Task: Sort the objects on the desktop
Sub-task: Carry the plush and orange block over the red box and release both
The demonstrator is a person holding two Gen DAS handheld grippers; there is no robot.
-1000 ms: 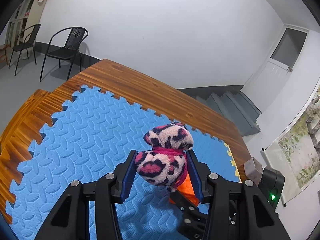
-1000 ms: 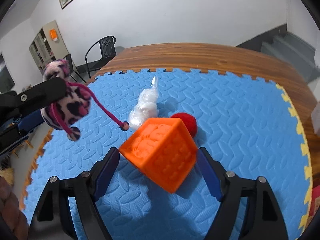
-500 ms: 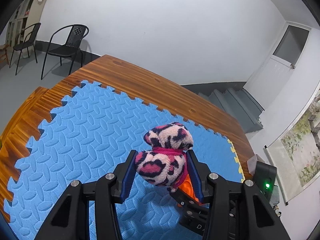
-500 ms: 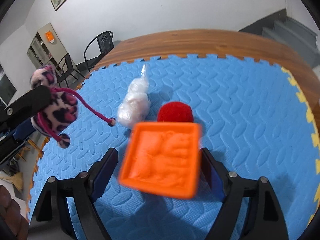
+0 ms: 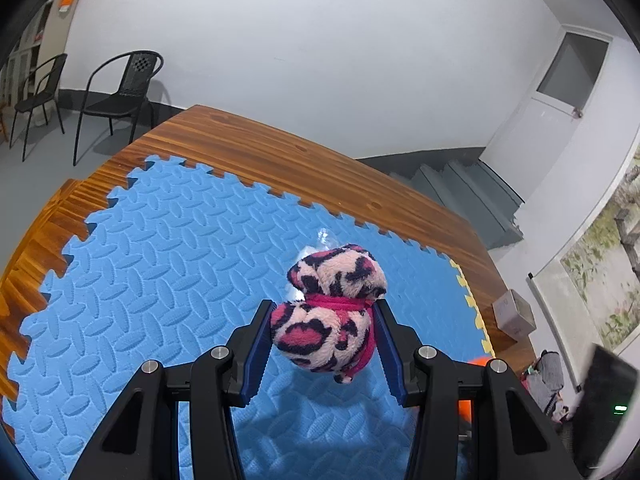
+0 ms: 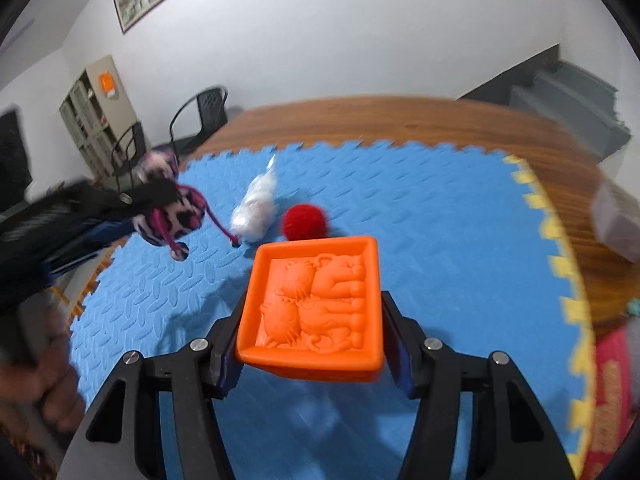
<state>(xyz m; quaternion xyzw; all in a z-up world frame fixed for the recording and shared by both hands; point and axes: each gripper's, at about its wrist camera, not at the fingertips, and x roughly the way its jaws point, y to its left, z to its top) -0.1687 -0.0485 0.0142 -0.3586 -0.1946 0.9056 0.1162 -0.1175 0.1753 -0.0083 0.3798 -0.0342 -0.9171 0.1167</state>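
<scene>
My left gripper [image 5: 322,344] is shut on a pink leopard-print plush toy [image 5: 328,320] and holds it above the blue foam mat [image 5: 160,280]. The toy and left gripper also show at the left of the right wrist view [image 6: 172,212]. My right gripper [image 6: 312,344] is shut on an orange embossed cube [image 6: 314,308], lifted above the mat [image 6: 440,220]. A red pom-pom ball [image 6: 305,222] and a clear plastic bag [image 6: 258,208] lie on the mat beyond the cube. A bit of the bag peeks out behind the plush [image 5: 322,236].
The mat covers a wooden table [image 5: 320,176] with a yellow strip [image 6: 560,264] at its right edge. A small grey box [image 5: 514,314] sits near the table's right side. Two black chairs [image 5: 120,92] stand beyond the table.
The orange cube has turned so its embossed face looks at the camera and is now squarely between the right fingers. Both grippers have swung, the left one showing more of the mat's far corner.
</scene>
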